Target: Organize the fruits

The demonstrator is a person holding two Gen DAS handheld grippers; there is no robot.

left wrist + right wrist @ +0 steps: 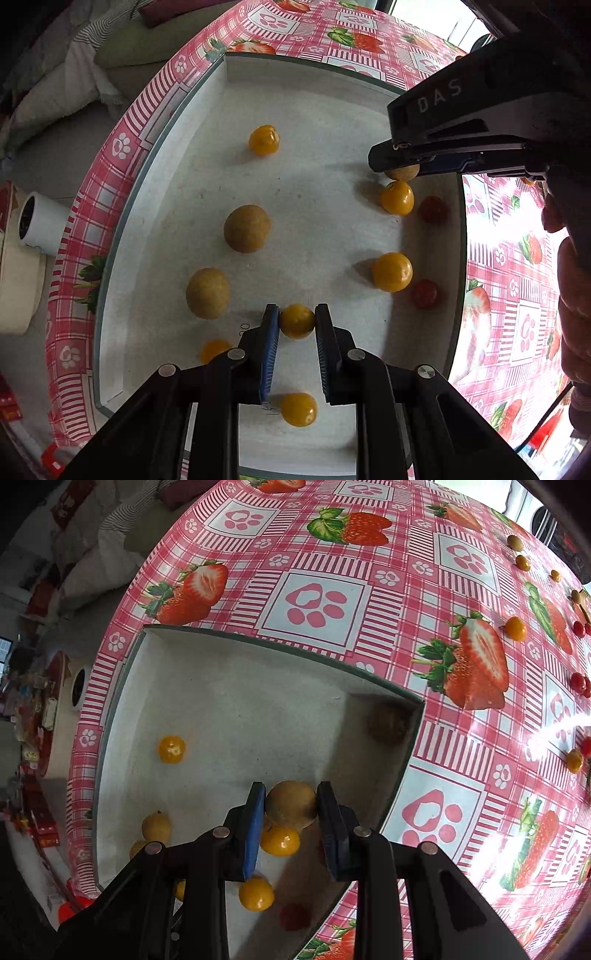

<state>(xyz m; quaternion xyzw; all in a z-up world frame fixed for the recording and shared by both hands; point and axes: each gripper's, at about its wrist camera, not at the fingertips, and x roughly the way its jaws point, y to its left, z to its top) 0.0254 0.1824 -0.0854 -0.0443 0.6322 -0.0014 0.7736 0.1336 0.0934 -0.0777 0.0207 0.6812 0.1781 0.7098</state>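
A white shallow box lies on the strawberry tablecloth and holds several yellow, tan and red fruits. My left gripper is shut on a small yellow fruit over the box floor. My right gripper is shut on a tan round fruit above the box; it also shows in the left wrist view at the box's right side, over a yellow fruit. Two tan fruits sit left of centre.
Loose yellow and red fruits lie on the tablecloth far right of the box. Red fruits sit along the box's right wall. A white roll and clutter stand beyond the table's left edge.
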